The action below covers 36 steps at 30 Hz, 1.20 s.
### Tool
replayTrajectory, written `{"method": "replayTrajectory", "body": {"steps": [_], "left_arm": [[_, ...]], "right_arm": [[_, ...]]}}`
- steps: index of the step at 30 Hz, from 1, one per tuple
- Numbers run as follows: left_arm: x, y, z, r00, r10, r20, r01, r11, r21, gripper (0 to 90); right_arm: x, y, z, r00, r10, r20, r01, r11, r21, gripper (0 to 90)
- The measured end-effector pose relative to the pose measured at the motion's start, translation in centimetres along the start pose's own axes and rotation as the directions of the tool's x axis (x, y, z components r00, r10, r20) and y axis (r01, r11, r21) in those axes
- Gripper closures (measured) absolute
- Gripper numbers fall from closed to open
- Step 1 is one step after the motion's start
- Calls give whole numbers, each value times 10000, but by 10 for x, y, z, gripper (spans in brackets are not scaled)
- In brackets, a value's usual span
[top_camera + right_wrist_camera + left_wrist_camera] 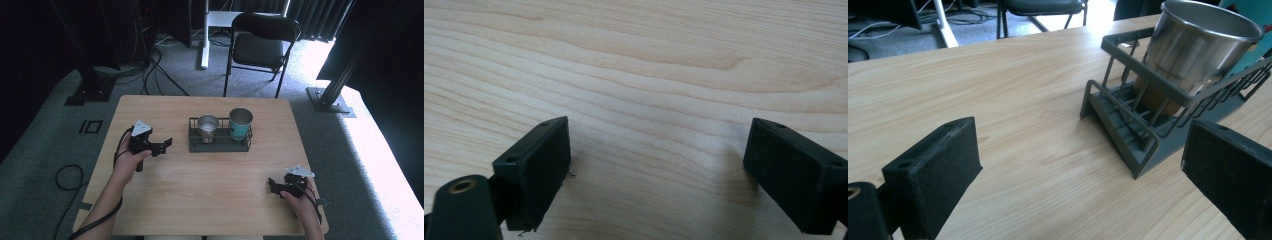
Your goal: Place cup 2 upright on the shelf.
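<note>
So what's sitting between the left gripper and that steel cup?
Bare tabletop, then the end wall of the rack holding the steel cup, in the left gripper view.

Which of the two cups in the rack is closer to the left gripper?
The bare steel cup, in the rack's left half; the teal cup stands on its far side from the left gripper.

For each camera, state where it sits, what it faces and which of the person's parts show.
High view: above the person's side, looking down on the light wooden table; forearms, left claw and right claw show.
Left gripper view: on the left claw, facing the dark wire rack and silver metal cup, both shared with the high view.
Right gripper view: on the right claw, facing bare tabletop.
</note>
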<state>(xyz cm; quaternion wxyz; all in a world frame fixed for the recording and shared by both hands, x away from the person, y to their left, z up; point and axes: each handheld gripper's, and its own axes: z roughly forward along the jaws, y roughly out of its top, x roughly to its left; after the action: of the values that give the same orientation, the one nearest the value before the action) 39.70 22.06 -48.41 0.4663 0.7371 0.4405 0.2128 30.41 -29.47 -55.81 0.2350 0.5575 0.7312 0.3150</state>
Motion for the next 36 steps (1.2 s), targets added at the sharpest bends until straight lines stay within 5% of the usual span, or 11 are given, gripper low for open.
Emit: {"method": "replayTrajectory", "body": {"steps": [22,36], "left_arm": [[12,-39,-28,9984,-267,-492,281,9992,290,30],[17,-72,-48,9929,-784,-900,818,9960,347,30]], "right_arm": [[0,0,0,10000,-3,-1,3,10000,-2,111],[0,0,0,10000,9,0,-9,10000,-1,112]]}}
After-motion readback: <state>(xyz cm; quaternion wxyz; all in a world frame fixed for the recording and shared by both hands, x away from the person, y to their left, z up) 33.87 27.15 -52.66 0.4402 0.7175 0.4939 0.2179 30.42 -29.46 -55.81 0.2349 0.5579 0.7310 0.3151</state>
